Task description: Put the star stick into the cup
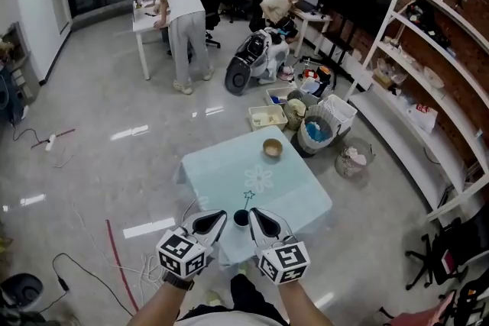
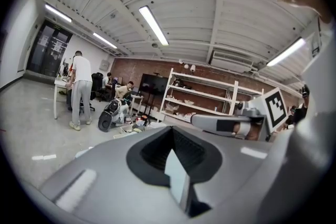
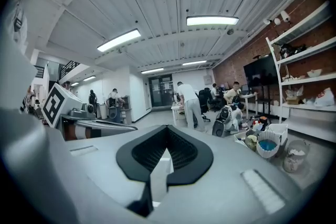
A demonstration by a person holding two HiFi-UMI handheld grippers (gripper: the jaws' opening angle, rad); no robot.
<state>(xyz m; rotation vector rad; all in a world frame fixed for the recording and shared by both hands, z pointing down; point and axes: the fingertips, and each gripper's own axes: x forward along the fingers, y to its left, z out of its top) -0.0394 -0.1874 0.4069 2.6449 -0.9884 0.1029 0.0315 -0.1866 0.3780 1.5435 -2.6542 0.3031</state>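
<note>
while left tongs (image 1: 220,216), right tongs (image 1: 254,214) closed, star stick (image 1: 248,197) at cup (image 1: 241,219)

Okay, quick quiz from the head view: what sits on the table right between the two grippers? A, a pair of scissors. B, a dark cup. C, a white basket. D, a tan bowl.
B: the dark cup stands at the near edge of the table, between the left gripper and the right gripper; the tan bowl is at the far edge.
</note>
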